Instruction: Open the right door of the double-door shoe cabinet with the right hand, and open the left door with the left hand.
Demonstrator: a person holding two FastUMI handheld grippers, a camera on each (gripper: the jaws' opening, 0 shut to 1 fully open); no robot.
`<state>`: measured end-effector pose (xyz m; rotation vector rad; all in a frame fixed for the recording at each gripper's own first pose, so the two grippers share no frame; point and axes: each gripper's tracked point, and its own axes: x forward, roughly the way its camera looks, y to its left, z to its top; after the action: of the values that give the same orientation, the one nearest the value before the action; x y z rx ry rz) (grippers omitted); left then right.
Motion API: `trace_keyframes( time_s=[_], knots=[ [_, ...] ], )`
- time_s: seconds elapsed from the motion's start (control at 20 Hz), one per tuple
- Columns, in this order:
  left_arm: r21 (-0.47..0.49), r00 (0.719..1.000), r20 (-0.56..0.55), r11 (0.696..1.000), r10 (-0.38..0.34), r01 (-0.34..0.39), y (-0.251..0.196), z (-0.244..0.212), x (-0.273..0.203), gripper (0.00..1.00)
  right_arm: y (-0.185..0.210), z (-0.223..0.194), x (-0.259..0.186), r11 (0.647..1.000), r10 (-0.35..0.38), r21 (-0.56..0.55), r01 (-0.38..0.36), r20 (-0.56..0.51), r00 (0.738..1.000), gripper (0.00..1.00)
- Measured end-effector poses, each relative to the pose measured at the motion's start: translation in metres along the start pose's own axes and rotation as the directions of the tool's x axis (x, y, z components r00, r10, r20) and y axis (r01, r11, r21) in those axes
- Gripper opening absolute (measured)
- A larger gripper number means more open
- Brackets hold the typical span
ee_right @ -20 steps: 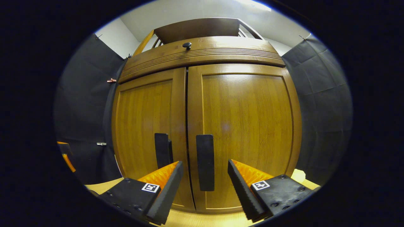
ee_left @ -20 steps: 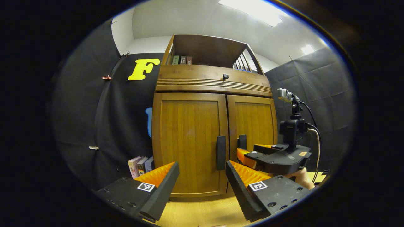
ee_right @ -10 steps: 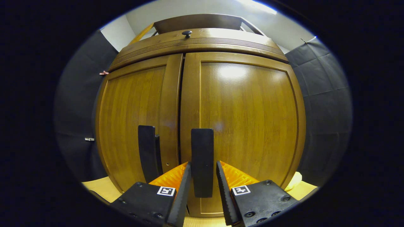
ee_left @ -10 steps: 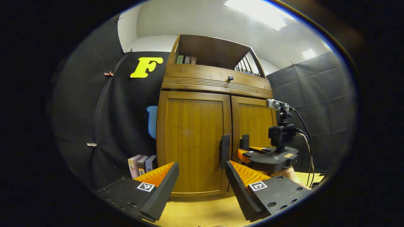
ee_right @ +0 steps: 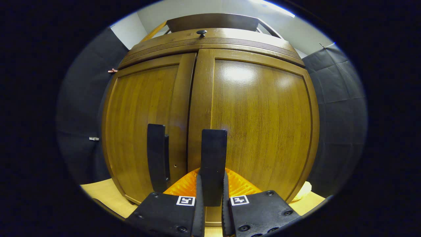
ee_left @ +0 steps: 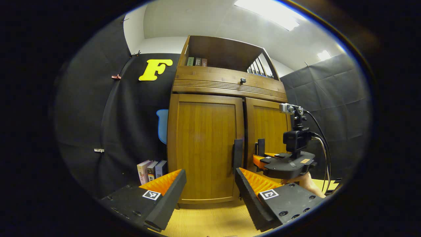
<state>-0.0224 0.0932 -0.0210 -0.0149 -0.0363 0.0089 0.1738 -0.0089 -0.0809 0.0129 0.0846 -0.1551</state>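
Pinching the right door's handle (ee_right: 213, 164) between both fingers of my right gripper (ee_right: 212, 197), I had the grip I wanted, yet the right door (ee_right: 260, 131) looked shut, flush beside the left door (ee_right: 144, 131) under the drawer front of the shoe cabinet (ee_left: 227, 89). My left gripper (ee_left: 209, 191) hung spread wide, holding nothing, well back from the left door's handle (ee_left: 237, 154), which stood just beside the one I held. The worries I had were mostly about the pull. I gripped the bar low, near its bottom end, so a pull straight back rather than along the hinge's arc could, I judged, have let the smooth bar slide out of my fingers. A hard tug might also have rocked the cabinet on the wooden floor (ee_left: 213, 220) and shaken the books (ee_left: 196, 62) on its upper shelf. And since the two handles sat so close, bringing my left gripper in too soon risked knocking it against my right one or its cable (ee_left: 324, 144), or getting caught by the opening door.
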Motion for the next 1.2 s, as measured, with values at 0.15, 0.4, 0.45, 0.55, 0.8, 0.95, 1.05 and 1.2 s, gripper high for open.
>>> trace_keyframes(
  time_s=[0.15,0.4,0.45,0.55,0.8,0.95,1.05,1.2],
  knots=[
    [0.009,1.000,0.001,1.000,-0.004,0.004,-0.002,0.001,0.000,0.93,-0.005,0.002,-0.027,0.999,0.033,0.016,-0.033,-0.010,0.999,0.19],
    [0.012,0.999,0.009,0.999,-0.036,0.036,-0.006,0.001,0.000,0.93,-0.013,0.005,-0.055,0.997,0.073,0.010,-0.073,-0.023,0.997,0.24],
    [0.010,0.999,0.013,0.999,-0.048,0.048,-0.009,0.003,0.002,0.93,-0.015,0.004,-0.060,0.996,0.083,0.014,-0.083,-0.029,0.996,0.19],
    [0.003,0.997,0.018,0.997,-0.077,0.077,-0.028,0.008,0.007,0.93,-0.018,0.005,-0.070,0.995,0.097,0.015,-0.097,-0.035,0.995,0.24],
    [-0.017,0.993,-0.010,0.993,-0.118,0.118,-0.050,-0.005,0.010,0.93,-0.029,0.008,-0.094,0.993,0.114,0.013,-0.113,-0.035,0.993,0.24],
    [-0.029,0.991,-0.009,0.990,-0.136,0.136,-0.064,-0.005,0.010,0.92,-0.037,0.010,-0.108,0.989,0.141,0.042,-0.139,-0.040,0.989,0.24],
    [-0.018,0.987,-0.007,0.987,-0.160,0.160,-0.077,-0.006,0.010,0.92,-0.043,0.011,-0.118,0.987,0.154,0.062,-0.151,-0.042,0.987,0.19],
    [-0.003,0.979,-0.002,0.979,-0.206,0.206,-0.102,-0.008,0.010,0.93,-0.052,0.014,-0.126,0.986,0.156,0.063,-0.154,-0.041,0.987,0.24]
  ],
)
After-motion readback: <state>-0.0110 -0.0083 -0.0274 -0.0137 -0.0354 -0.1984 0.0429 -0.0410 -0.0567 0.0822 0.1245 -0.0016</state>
